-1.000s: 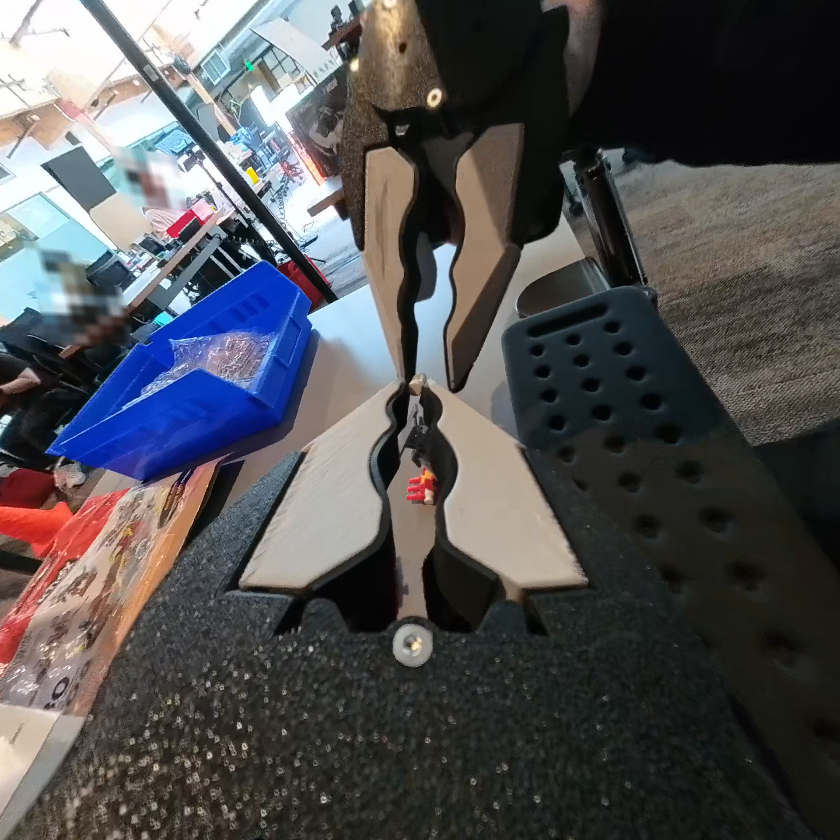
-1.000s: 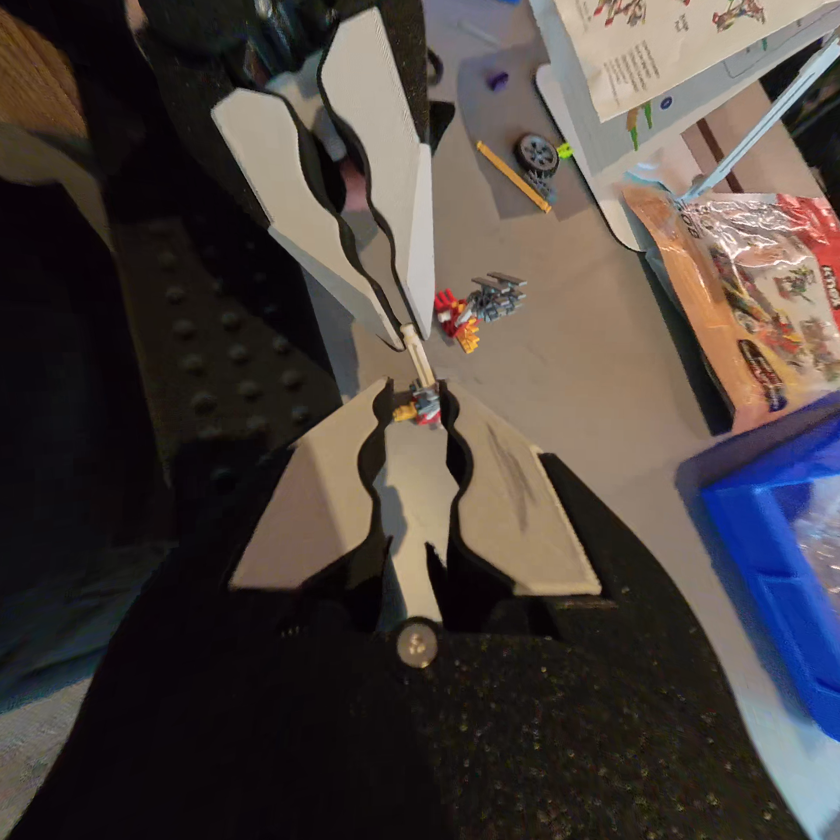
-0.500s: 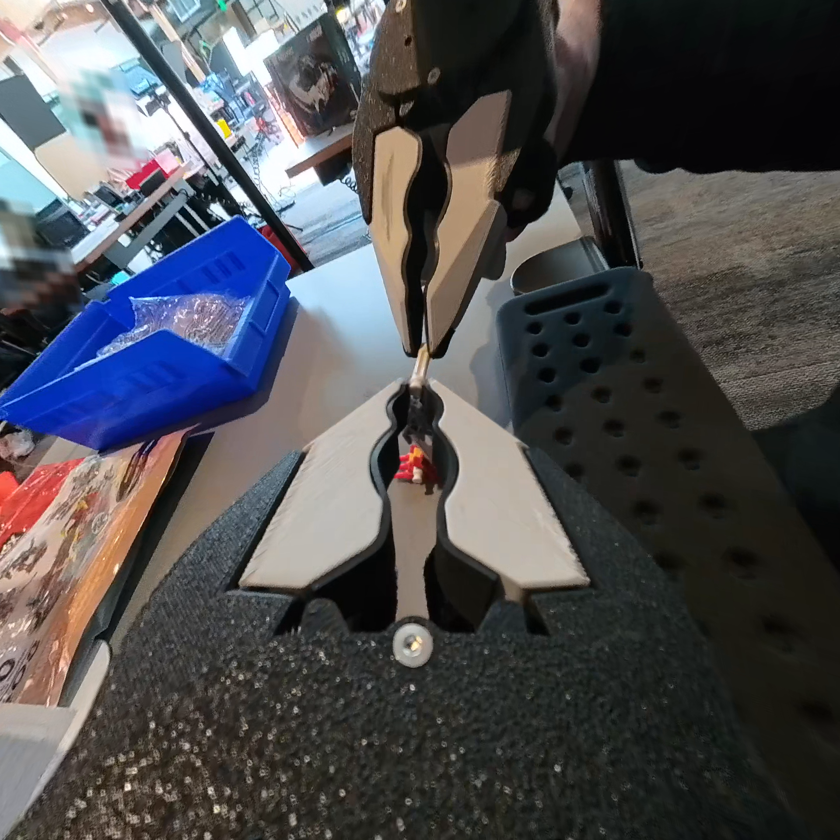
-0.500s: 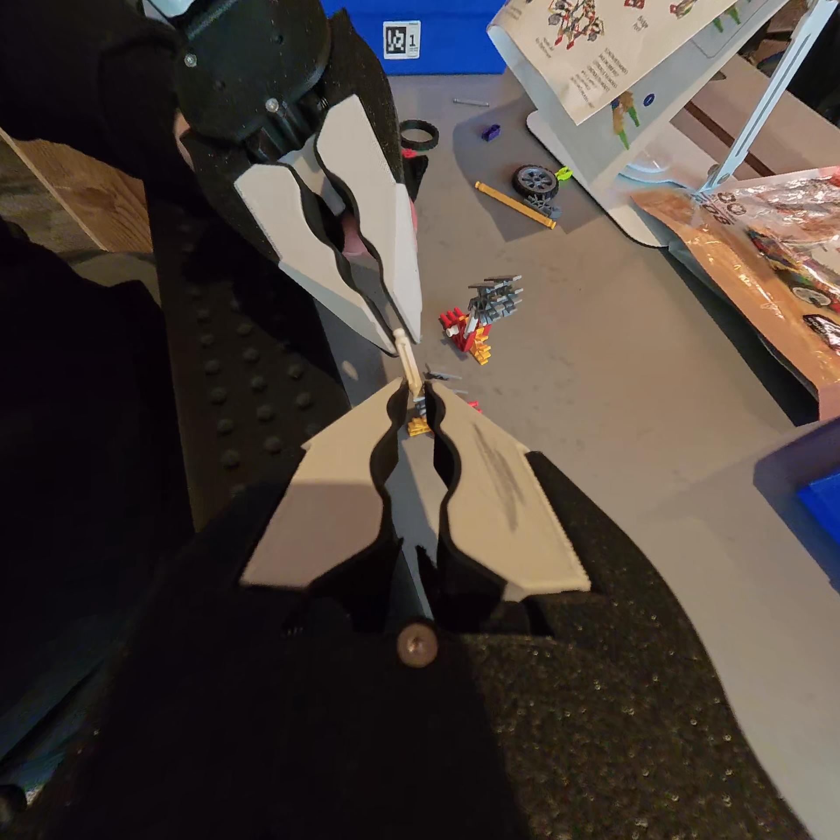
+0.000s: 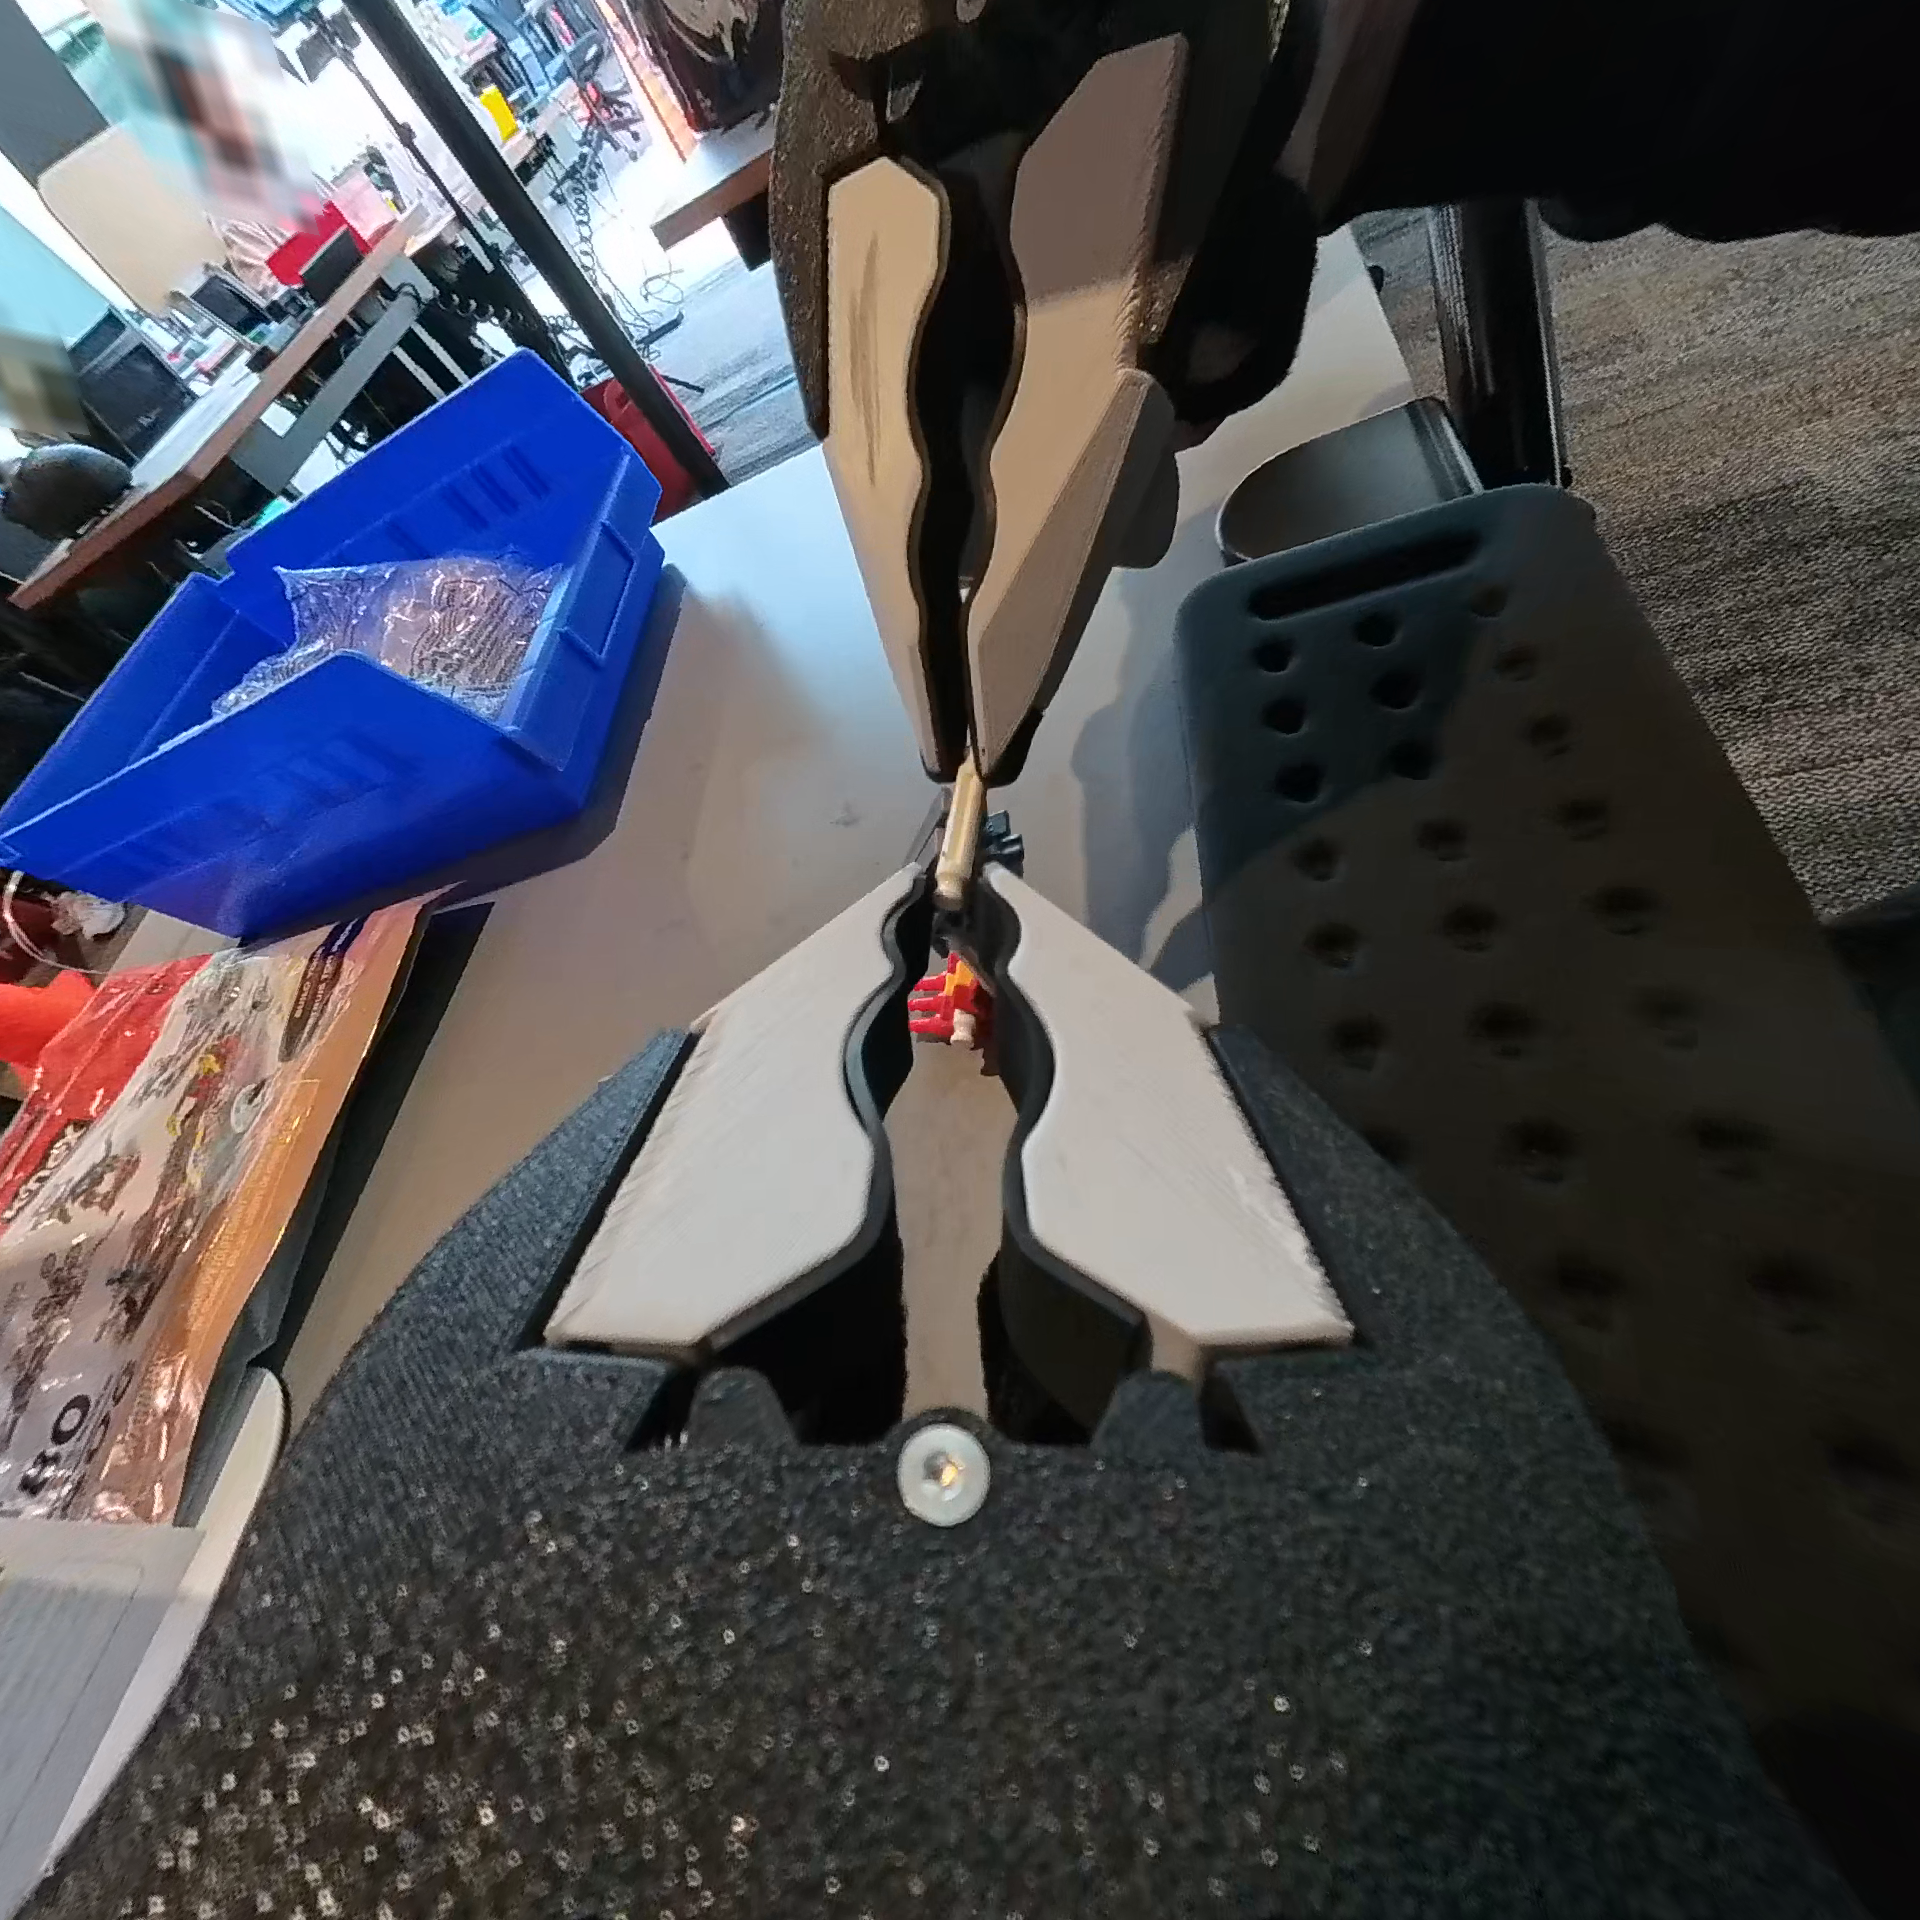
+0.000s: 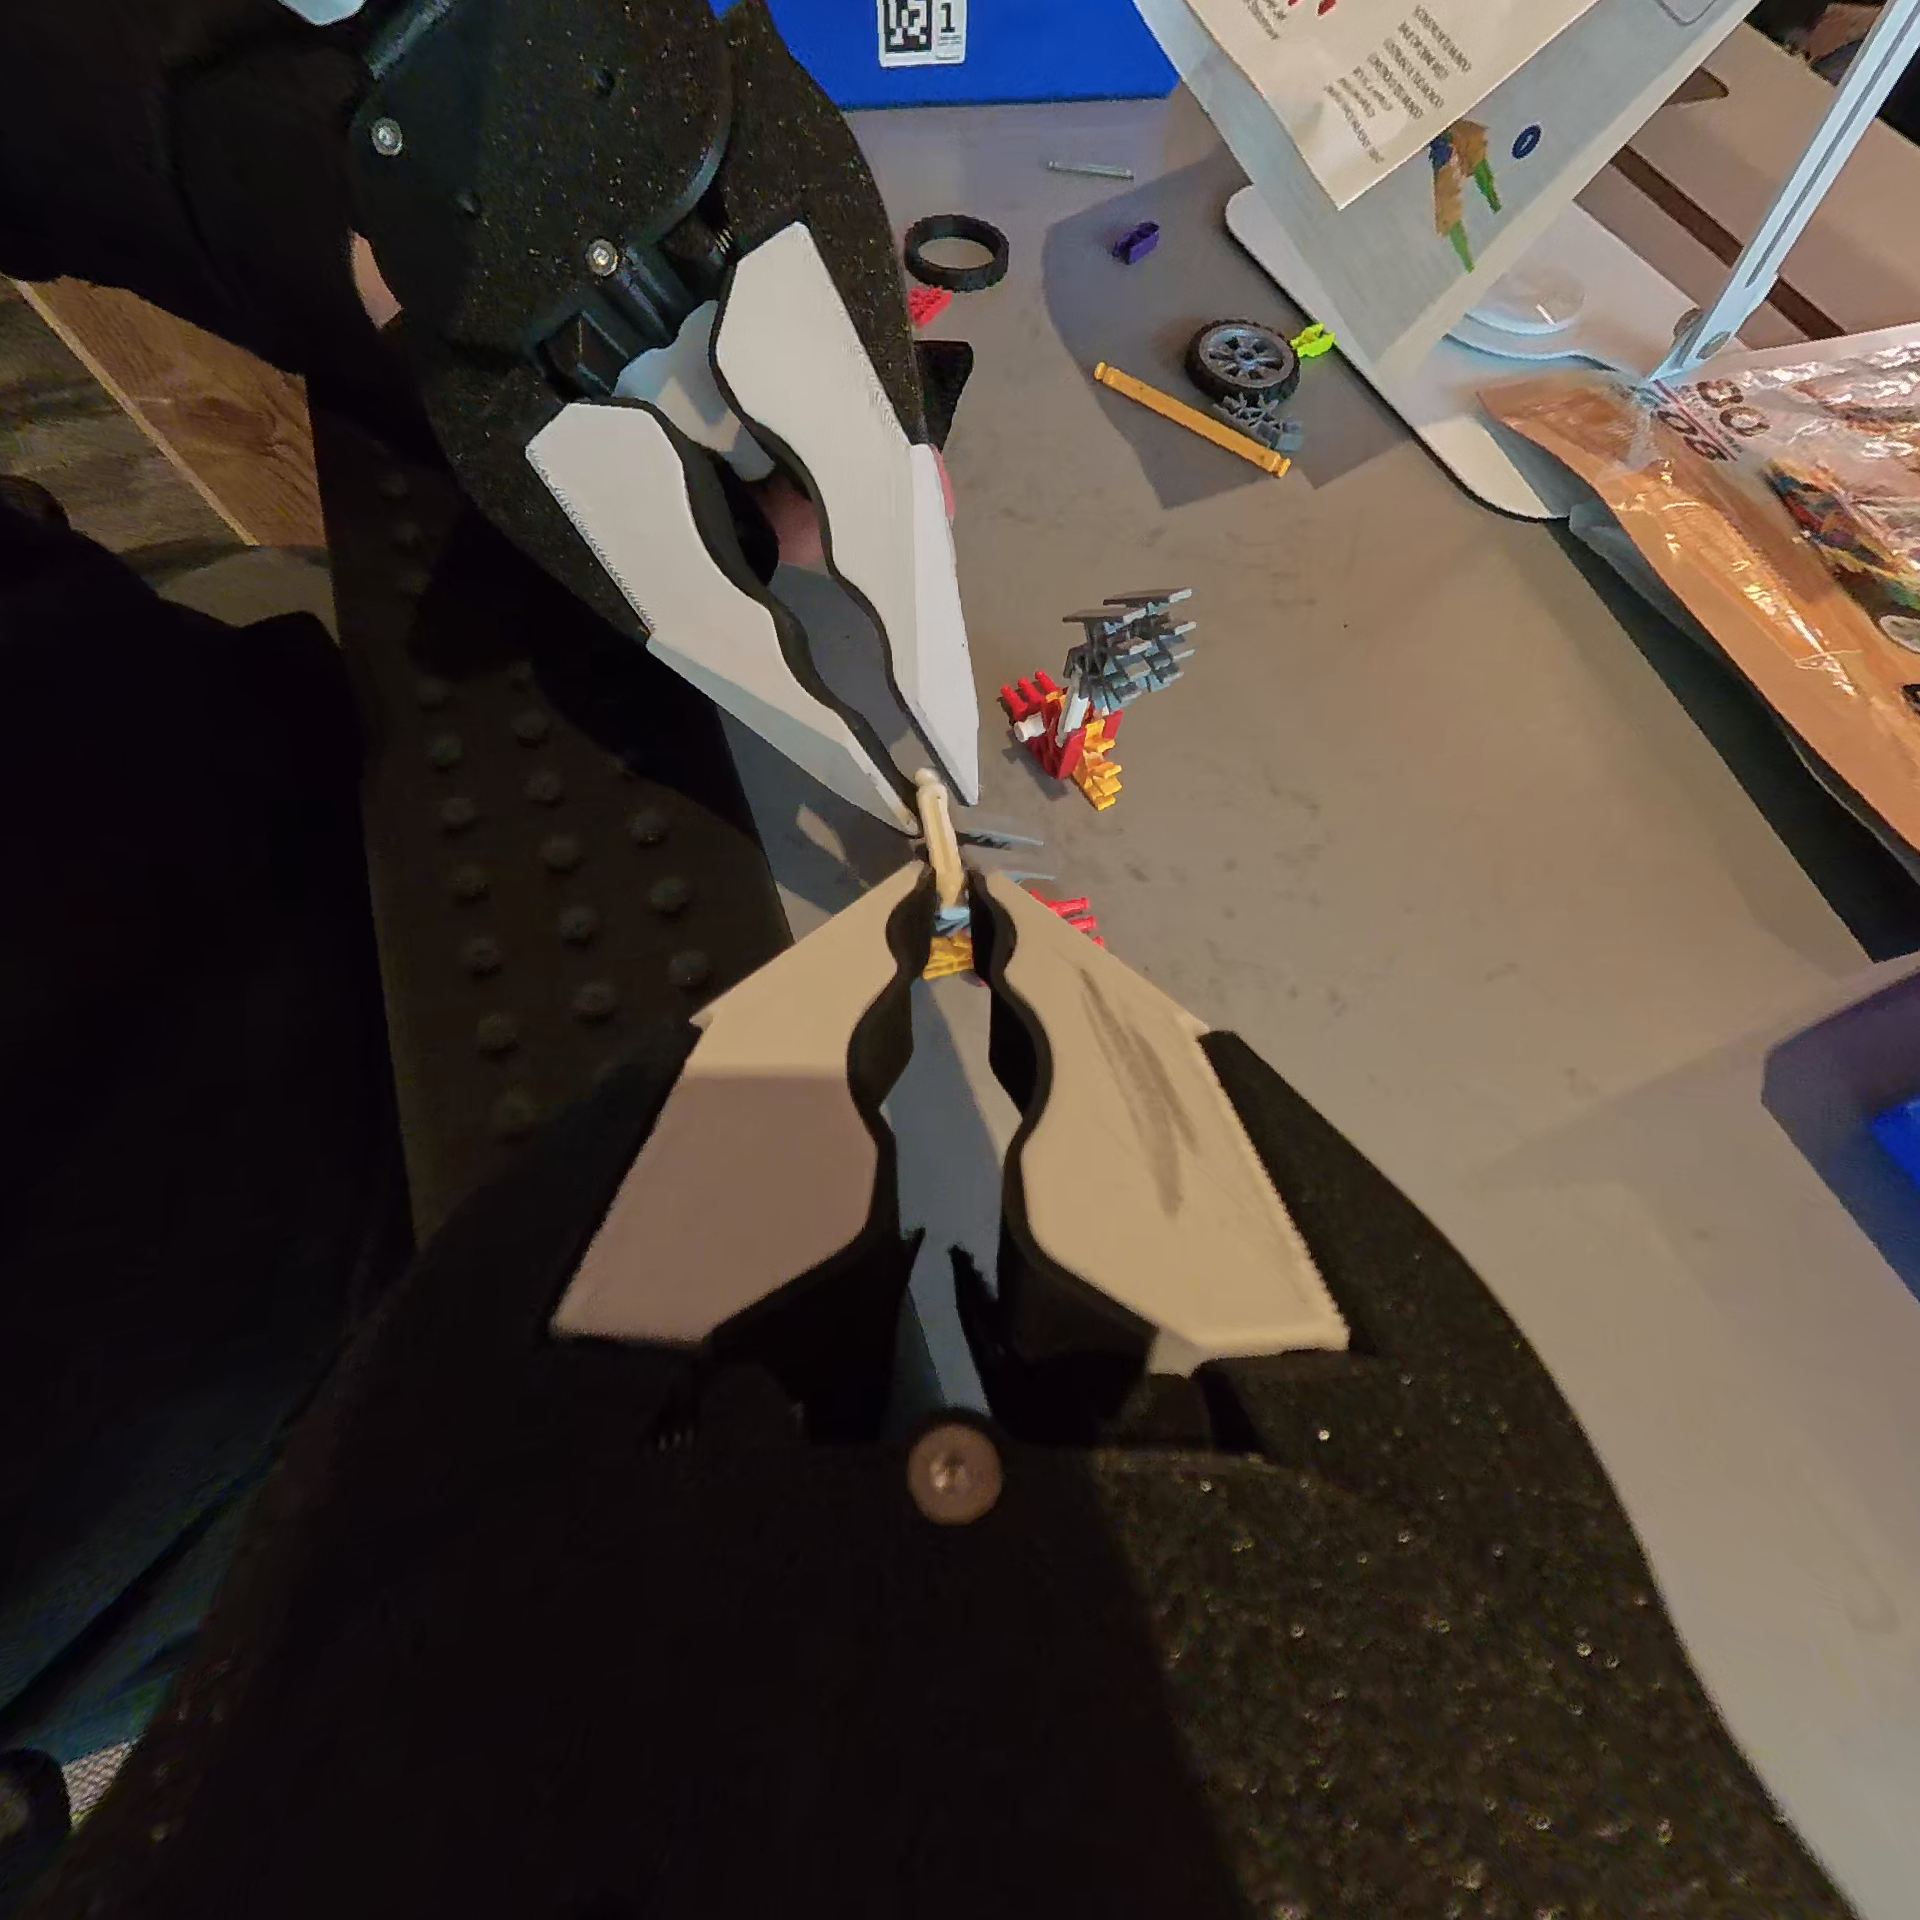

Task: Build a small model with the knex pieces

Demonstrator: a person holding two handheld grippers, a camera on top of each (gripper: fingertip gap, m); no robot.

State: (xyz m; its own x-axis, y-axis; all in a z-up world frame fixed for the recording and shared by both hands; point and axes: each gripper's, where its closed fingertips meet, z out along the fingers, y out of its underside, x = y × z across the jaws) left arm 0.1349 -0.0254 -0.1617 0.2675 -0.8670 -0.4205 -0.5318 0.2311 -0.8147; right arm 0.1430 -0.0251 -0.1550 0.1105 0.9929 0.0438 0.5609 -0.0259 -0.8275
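while both nearly shut, left gripper (image 5: 956, 904) and right gripper (image 6: 945, 883) each pinch one end of a cream rod (image 5: 961, 831); red-yellow-grey cluster (image 6: 948, 940) at their junction, above grey table (image 6: 1351, 935); similar cluster (image 6: 1101, 696) nearby.

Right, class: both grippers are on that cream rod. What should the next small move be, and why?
The left gripper pinches the free end of the cream rod; the right gripper is closed on the grey, yellow and red cluster at its other end. So probably press the two gently together along the rod, to seat it deeper.
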